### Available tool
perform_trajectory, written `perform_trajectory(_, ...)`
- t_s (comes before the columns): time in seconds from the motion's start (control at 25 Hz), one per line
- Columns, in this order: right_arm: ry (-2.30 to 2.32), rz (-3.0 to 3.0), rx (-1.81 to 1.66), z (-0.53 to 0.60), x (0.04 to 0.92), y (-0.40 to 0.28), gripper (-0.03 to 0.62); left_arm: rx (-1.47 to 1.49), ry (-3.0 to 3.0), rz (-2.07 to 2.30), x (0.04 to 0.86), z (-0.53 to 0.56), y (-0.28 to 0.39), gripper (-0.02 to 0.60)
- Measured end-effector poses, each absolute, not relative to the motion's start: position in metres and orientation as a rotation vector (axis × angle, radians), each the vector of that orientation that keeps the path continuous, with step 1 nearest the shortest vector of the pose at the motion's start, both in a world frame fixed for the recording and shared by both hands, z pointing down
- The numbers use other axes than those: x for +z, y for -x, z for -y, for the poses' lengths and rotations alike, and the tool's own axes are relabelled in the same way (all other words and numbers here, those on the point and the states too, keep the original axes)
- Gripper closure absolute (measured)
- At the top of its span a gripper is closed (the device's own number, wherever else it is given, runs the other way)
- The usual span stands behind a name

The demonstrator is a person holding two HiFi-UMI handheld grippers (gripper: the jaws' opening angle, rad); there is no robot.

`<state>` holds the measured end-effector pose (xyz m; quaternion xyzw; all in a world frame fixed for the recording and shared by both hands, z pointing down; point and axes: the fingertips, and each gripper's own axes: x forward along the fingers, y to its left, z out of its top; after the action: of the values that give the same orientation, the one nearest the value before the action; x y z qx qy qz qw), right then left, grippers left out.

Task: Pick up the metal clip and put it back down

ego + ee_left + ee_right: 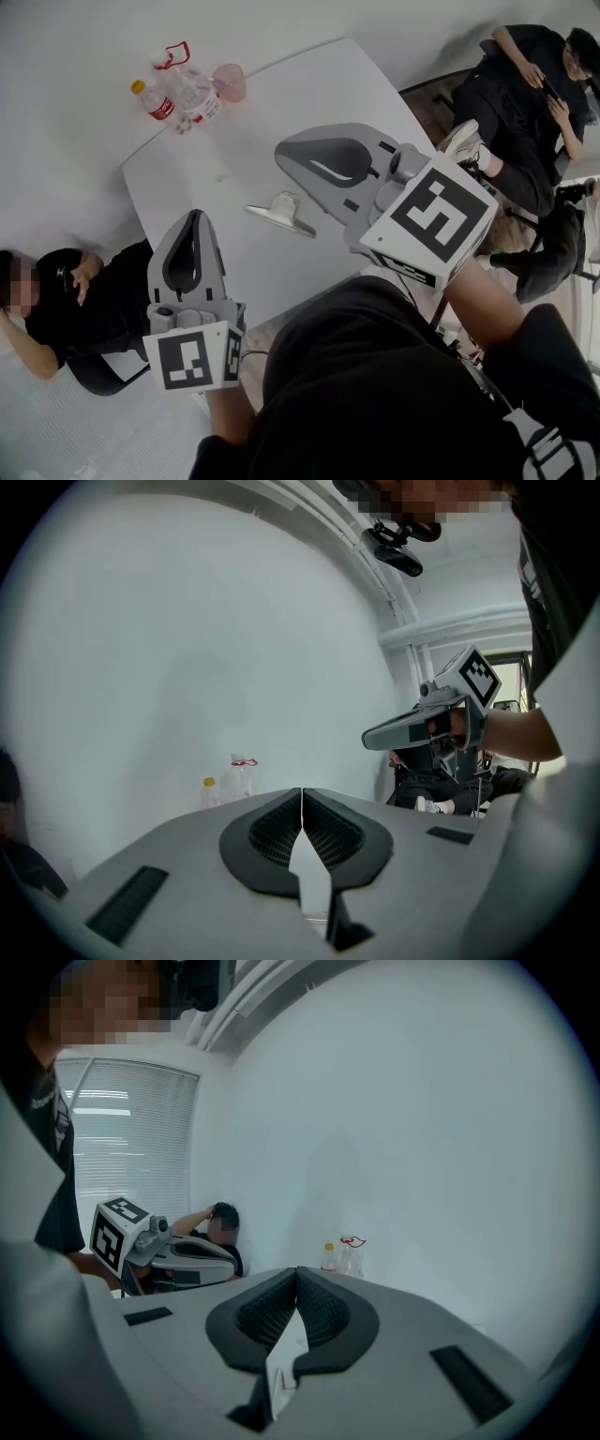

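Note:
The metal clip (281, 212), a flat silvery plate with a pale rounded top, lies near the middle of the white table (319, 84) in the head view. My left gripper (195, 217) hovers above the table's near left edge, shut, with nothing between its jaws. To the right of the clip and higher up is my right gripper (280, 150), also shut and empty. Neither gripper touches the clip. In the left gripper view the left gripper (301, 795) has its dark pads pressed together, with the right gripper (412, 728) raised beyond it. The right gripper view shows the right gripper (297, 1275) the same way.
Two plastic bottles (178, 94) and a pink cup (230, 82) stand at the table's far corner. One person (75, 309) sits on the floor by the table's left side. Another person (525, 103) sits to the right. The wall is plain white.

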<state>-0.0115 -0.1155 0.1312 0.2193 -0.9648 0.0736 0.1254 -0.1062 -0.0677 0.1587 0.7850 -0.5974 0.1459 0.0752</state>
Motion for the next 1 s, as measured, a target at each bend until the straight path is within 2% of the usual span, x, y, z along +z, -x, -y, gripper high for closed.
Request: perform_trajectory(1.0,-0.801,2.839,0.115,0.129,0.073,-0.029,0.574,0.449,-2.424,1.833,0.109,0.072,0.11,0.558)
